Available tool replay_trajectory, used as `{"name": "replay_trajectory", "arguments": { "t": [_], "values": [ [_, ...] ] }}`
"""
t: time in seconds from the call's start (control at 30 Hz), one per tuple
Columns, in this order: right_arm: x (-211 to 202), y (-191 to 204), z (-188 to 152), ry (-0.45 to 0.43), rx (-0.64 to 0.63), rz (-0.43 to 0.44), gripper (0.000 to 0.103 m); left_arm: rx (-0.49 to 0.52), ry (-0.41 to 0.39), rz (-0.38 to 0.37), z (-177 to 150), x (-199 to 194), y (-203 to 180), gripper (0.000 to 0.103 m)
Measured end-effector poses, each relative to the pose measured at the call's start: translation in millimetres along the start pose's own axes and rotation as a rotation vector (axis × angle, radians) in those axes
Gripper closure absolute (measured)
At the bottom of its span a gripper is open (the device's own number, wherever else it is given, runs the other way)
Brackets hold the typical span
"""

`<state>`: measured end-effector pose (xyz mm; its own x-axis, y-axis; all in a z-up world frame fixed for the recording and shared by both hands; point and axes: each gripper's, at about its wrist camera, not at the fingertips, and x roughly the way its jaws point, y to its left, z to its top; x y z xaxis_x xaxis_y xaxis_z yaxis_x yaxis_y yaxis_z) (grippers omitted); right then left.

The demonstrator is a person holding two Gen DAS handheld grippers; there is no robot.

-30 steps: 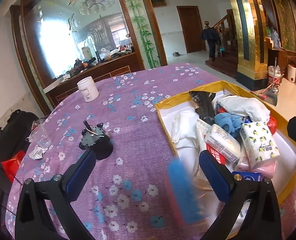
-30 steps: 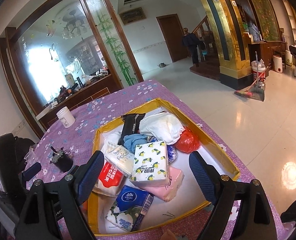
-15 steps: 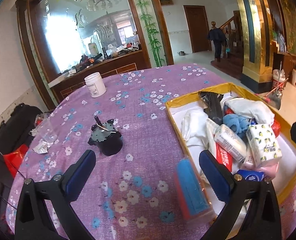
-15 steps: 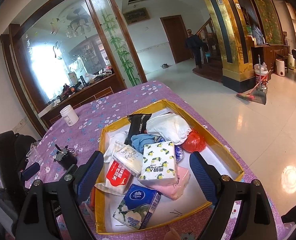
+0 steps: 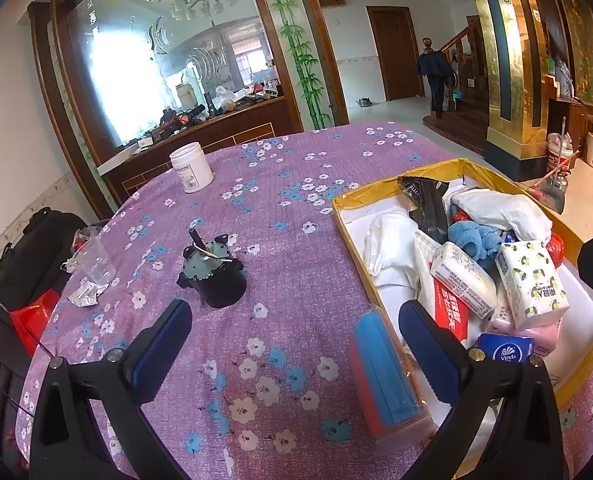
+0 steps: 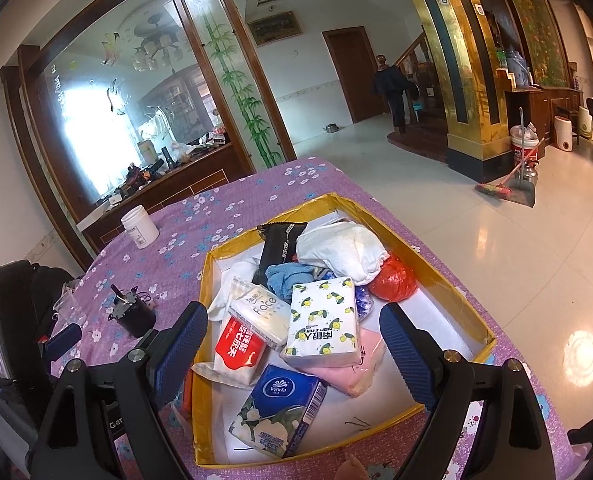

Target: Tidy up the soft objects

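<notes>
**Blue pack lands outside the box**

Blue-and-red clear-wrapped pack (image 5: 384, 372) now rests on the purple cloth, touching the yellow cardboard box (image 5: 428, 174)'s near wall. Left gripper (image 5: 292, 340) gapes empty; right gripper (image 6: 292, 340) hangs apart over the box. It still needs boxing.

Glossy pale floor tiles (image 6: 476, 248), gold pillars (image 6: 462, 80), bamboo-painted glass partition (image 6: 136, 92), brown door (image 6: 350, 74).

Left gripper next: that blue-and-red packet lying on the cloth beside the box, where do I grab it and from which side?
Grip the blue-and-red packet across its narrow width, near mid-length, coming down from above. It lies flat on the purple tablecloth, long axis running away from the camera, just outside the yellow box. The open left gripper probably needs shifting right, since its right finger sits almost over the packet.
</notes>
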<state>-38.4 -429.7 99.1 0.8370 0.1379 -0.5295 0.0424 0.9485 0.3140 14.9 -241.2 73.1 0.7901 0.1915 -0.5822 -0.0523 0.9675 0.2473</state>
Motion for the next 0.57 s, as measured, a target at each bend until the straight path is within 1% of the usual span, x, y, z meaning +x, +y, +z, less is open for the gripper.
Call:
{"name": "replay_trajectory", "arguments": {
  "t": [0.23,0.37,0.43,0.57],
  "values": [
    [0.2,0.4,0.1,0.001,0.002,-0.001,0.012,0.004,0.0,-0.004,-0.2,-0.8,-1.4,0.0],
    [-0.1,0.6,0.2,0.0,0.003,-0.001,0.012,-0.006,0.023,-0.043,0.6,1.4,0.7,0.0],
    [0.5,0.2,0.2,0.001,0.001,0.0,0.012,-0.009,0.03,-0.031,0.1,2.7,2.2,0.0],
    [0.4,0.0,0.0,0.003,0.003,-0.002,0.012,-0.011,0.017,-0.011,-0.9,0.4,3.4,0.0]
  ]
}}
